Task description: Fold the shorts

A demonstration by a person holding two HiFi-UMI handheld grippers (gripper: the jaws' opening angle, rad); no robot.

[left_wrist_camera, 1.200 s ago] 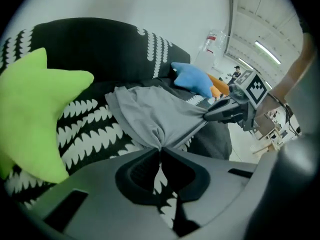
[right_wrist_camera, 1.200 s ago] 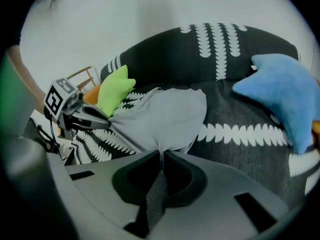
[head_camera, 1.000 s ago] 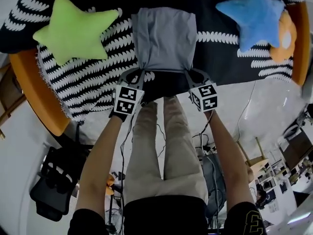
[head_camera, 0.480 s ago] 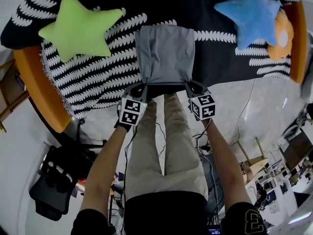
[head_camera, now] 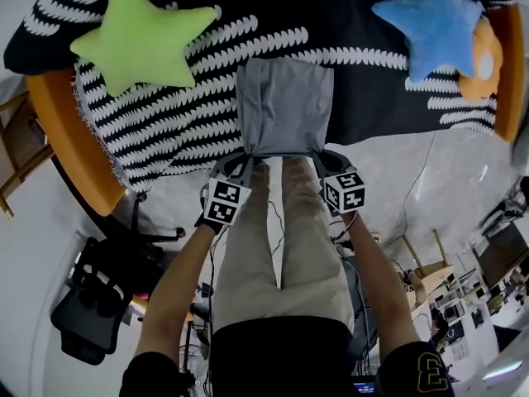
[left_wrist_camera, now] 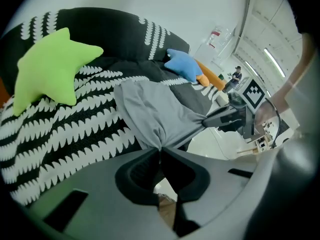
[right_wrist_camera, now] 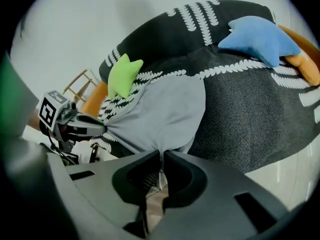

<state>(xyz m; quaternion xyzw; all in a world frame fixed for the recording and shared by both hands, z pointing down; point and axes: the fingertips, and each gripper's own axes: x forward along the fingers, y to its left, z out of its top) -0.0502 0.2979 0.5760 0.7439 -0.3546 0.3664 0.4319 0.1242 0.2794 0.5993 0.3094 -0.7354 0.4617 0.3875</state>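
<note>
Now, the shorts: grey cloth shorts (head_camera: 285,106) lie on the blanket, between the two star pillows. Their near edge sits at the near edge of the blanket. It is pulled straight between the two tools.
Left tool: the left tool (left_wrist_camera: 160,151) is closed tight on the near left corner of the shorts. The cloth bunches up where the jaws pinch it.
Right tool: the right tool (right_wrist_camera: 161,156) is closed tight on the near right corner of the shorts. The cloth is bunched there too.
Blanket: a black blanket with white leafy stripes (head_camera: 165,114) covers an orange base (head_camera: 62,131), which peeks out at both sides.
Green star: a soft green star pillow (head_camera: 136,35) lies on the blanket to the left of the shorts, not touching them.
Blue star: a soft blue star pillow (head_camera: 434,19) lies on the right, well apart from the shorts. A round orange cushion (head_camera: 483,56) is just beside it.
Person: bare arms hold the tools. Legs in tan trousers (head_camera: 281,246) show below the shorts in the head view.
</note>
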